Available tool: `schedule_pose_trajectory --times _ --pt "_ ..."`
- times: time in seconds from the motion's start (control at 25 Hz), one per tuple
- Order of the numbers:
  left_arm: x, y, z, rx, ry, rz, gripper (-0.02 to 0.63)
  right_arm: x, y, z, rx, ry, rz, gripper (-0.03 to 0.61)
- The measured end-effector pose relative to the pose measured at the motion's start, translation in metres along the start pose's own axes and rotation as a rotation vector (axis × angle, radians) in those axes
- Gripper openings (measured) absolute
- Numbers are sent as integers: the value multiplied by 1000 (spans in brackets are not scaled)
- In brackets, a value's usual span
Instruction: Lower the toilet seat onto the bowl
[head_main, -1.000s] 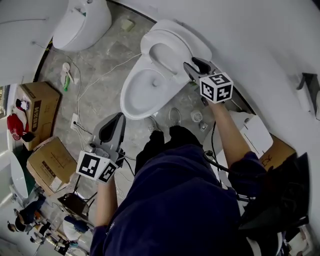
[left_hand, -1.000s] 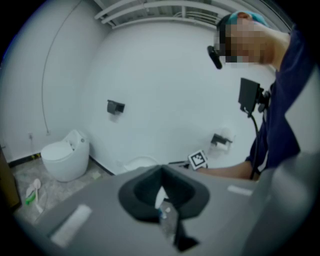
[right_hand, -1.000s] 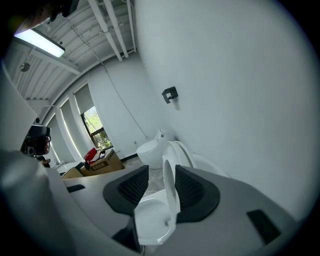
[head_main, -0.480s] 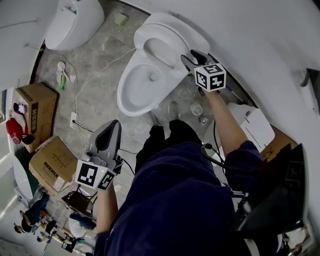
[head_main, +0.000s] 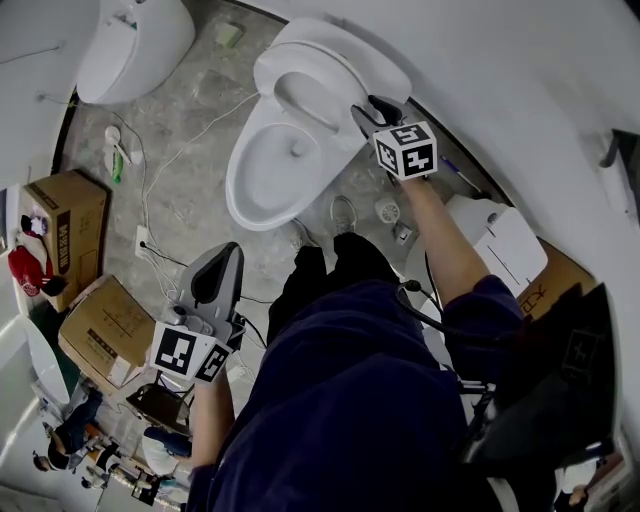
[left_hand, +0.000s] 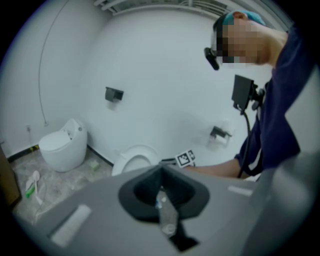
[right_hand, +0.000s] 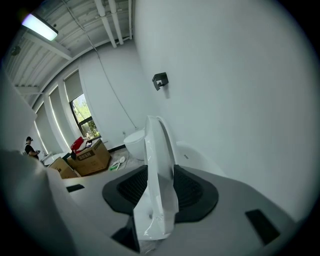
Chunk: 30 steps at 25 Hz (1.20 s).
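Observation:
A white toilet bowl (head_main: 262, 175) stands against the curved wall, its seat (head_main: 300, 95) raised and leaning back toward the lid. My right gripper (head_main: 365, 112) is at the seat's right rim. In the right gripper view the thin white seat edge (right_hand: 159, 150) stands upright between the black pads (right_hand: 192, 187), which have just been closing and press on it. My left gripper (head_main: 222, 262) hangs low over the floor, well short of the bowl, jaws shut and empty (left_hand: 161, 172). The same toilet (left_hand: 131, 161) shows beyond it.
A second toilet (head_main: 130, 45) stands at the far left. Cardboard boxes (head_main: 60, 225) (head_main: 100, 325) line the left side, with cables (head_main: 165, 200) across the stone floor. The person's shoes (head_main: 345, 215) are just before the bowl. A white unit (head_main: 500, 250) sits at the right.
My right gripper has sunk a little with the seat rim still between its jaws. The left gripper stays about where it was.

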<state>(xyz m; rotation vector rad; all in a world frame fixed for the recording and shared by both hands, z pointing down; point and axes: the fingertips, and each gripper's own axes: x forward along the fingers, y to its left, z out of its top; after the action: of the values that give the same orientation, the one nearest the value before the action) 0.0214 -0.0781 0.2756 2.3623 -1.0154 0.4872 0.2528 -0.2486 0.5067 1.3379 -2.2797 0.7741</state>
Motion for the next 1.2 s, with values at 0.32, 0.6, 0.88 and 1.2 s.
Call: schedule_pose_trajectory --times 0.32,0.6,0.88,1.2 --pt "-5 2 -1 -11 -10 -3 0 1 0 -2 0 12 -43 150" --pt "-16 9 -10 -37 -35 7 0 -1 4 -3 -20 33 -56 117" --pt "-30 9 -22 -66 -63 4 0 -9 26 -9 -50 47 -46 103" --pt "-55 14 -33 -85 -95 13 0 -15 58 -16 -99 70 -31 101"
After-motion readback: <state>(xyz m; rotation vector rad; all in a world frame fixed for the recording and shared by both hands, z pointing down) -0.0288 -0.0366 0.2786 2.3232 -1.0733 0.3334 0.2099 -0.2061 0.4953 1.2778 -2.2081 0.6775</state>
